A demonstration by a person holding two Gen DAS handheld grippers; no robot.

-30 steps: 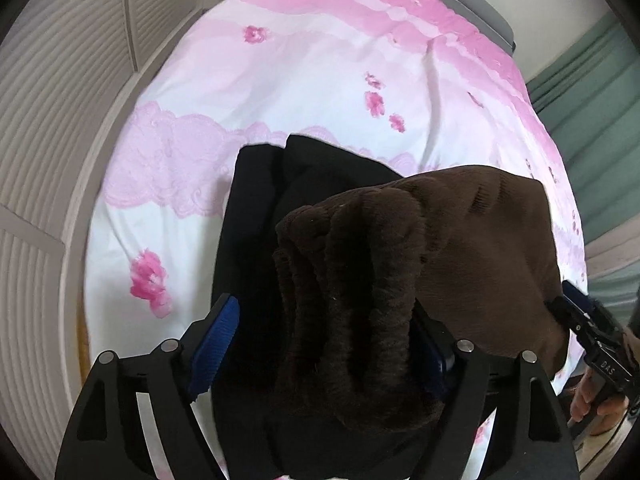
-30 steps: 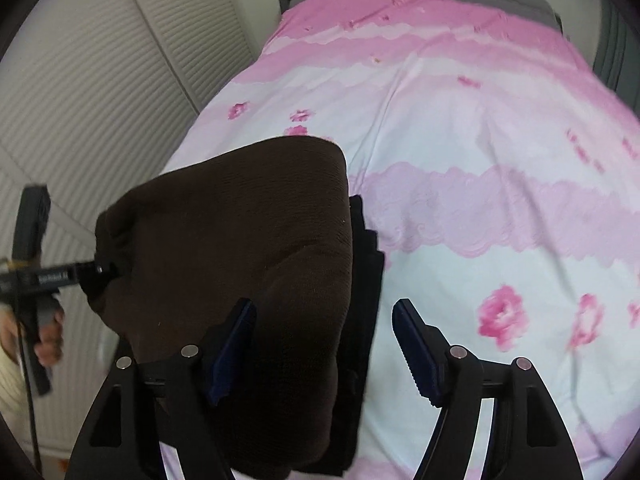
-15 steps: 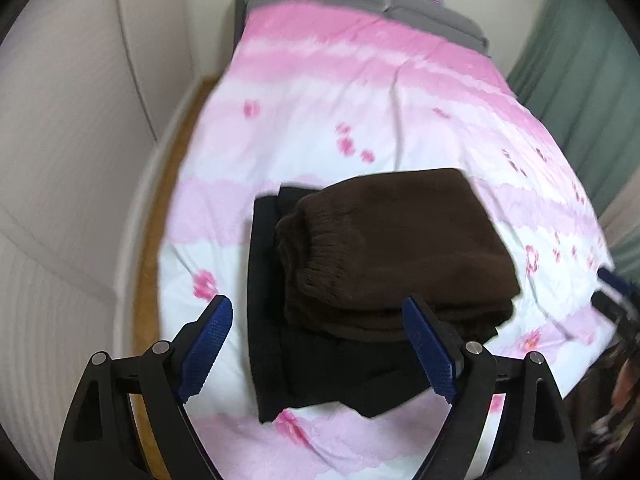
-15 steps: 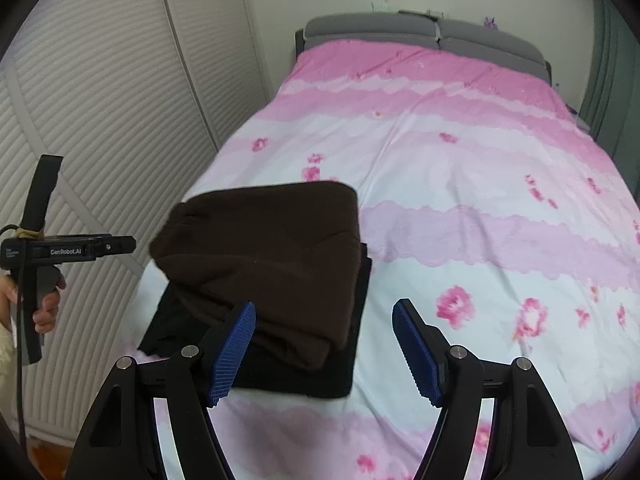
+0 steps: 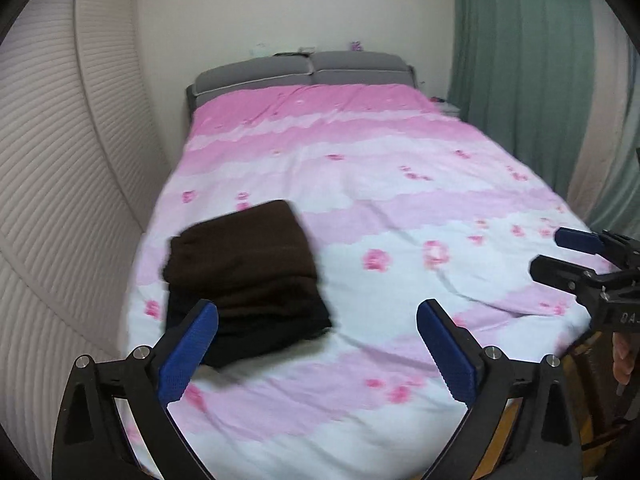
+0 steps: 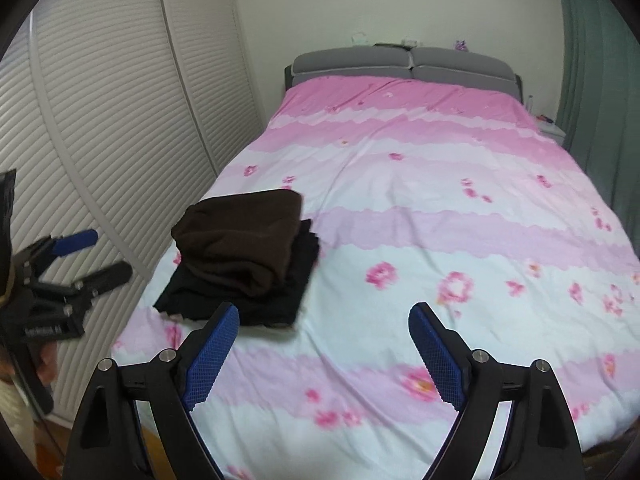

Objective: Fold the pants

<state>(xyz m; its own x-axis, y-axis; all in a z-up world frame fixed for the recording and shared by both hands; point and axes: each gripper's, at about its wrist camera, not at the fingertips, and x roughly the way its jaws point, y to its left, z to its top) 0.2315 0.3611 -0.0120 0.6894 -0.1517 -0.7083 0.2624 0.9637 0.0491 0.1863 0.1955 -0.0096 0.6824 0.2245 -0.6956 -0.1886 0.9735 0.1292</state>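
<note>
Folded brown pants point(image 5: 240, 248) lie on top of a folded black garment point(image 5: 256, 328) at the near left of the bed; they also show in the right wrist view point(image 6: 240, 232), on the black garment point(image 6: 240, 300). My left gripper point(image 5: 316, 344) is open and empty, well back from the stack. My right gripper point(image 6: 324, 344) is open and empty too. The right gripper also shows at the right edge of the left wrist view point(image 5: 576, 256), and the left gripper at the left edge of the right wrist view point(image 6: 80, 256).
The bed has a pink and white flowered cover point(image 5: 400, 200) and a grey headboard point(image 5: 304, 66). White slatted wardrobe doors point(image 6: 100, 120) stand along the left. Green curtains point(image 5: 520, 80) hang on the right.
The left gripper let go of the brown pants, which now lie on the black garment. Both grippers pulled back and up from the stack, so the whole bed shows.
</note>
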